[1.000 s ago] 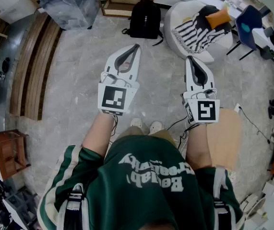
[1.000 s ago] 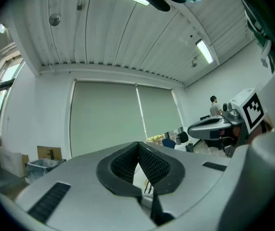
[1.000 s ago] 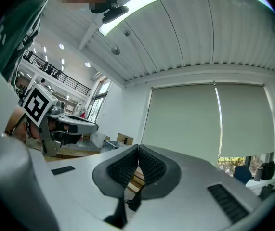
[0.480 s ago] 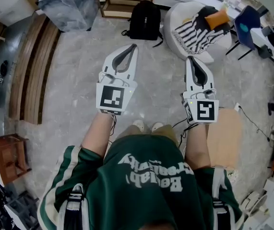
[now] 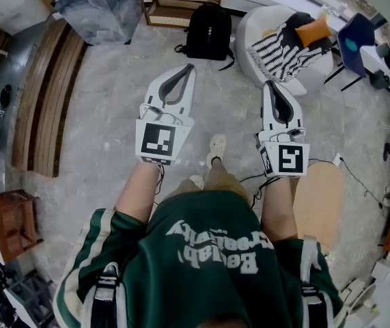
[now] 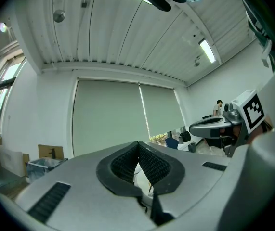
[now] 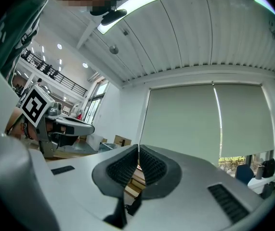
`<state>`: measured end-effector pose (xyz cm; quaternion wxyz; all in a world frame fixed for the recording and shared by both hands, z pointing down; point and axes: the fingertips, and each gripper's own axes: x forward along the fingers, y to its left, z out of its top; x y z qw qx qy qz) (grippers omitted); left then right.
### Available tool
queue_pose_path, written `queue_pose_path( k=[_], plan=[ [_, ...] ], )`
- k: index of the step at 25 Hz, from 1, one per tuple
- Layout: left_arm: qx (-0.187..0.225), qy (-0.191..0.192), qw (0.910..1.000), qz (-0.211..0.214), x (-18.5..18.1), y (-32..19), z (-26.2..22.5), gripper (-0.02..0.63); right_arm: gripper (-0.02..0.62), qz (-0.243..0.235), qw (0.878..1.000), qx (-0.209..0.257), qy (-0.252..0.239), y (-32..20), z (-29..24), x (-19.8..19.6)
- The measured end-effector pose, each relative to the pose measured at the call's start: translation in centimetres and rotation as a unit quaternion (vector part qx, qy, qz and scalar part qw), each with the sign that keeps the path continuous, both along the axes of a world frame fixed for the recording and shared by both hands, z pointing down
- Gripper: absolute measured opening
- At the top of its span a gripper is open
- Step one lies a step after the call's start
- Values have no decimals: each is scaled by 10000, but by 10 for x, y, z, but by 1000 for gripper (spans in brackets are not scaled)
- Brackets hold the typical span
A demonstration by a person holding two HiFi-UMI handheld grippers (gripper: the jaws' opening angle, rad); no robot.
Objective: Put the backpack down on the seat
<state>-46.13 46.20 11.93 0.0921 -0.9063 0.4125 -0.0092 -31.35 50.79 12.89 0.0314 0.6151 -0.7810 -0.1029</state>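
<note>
Both the left gripper point(image 5: 190, 67) and right gripper point(image 5: 270, 84) have fingers pressed together, empty.

Black backpack point(image 5: 206, 29), white seat point(image 5: 249, 34), black-and-white striped throw point(image 5: 278, 52), orange cushion point(image 5: 310, 31), green shirt point(image 5: 201, 265), grey mottled floor point(image 5: 106, 101)

**Green shirt, white tongs**

The person wears a dark green shirt point(image 5: 208, 251) with white lettering across the chest and white stripes down the short sleeves. Dark straps point(image 5: 104, 294) with pale buckles cross both shoulders, at 7 and 5 o'clock in the head view. Tan trousers point(image 5: 223, 180) and a pale shoe point(image 5: 216, 145) show near the centre. The left tongs point(image 5: 189, 68) and right tongs point(image 5: 270, 85) are white shells with black ribbed pads. Each carries a marker cube point(image 5: 159, 141) printed with black-and-white squares.
</note>
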Motion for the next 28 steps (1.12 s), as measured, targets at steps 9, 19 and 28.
queue_pose_path(
  k=[9, 19, 28],
  plan=[
    [-21, -149, 9996, -236, 36, -94, 8, 17, 35, -283, 9996, -7, -74, -104, 8, 36],
    [-46, -316, 9984, -460, 98, -215, 12, 17, 35, -584, 9981, -100, -178, -231, 18, 98],
    [-159, -445, 9969, -622, 116, -290, 28, 17, 35, -667, 9971, -249, -264, -305, 34, 125]
  ],
)
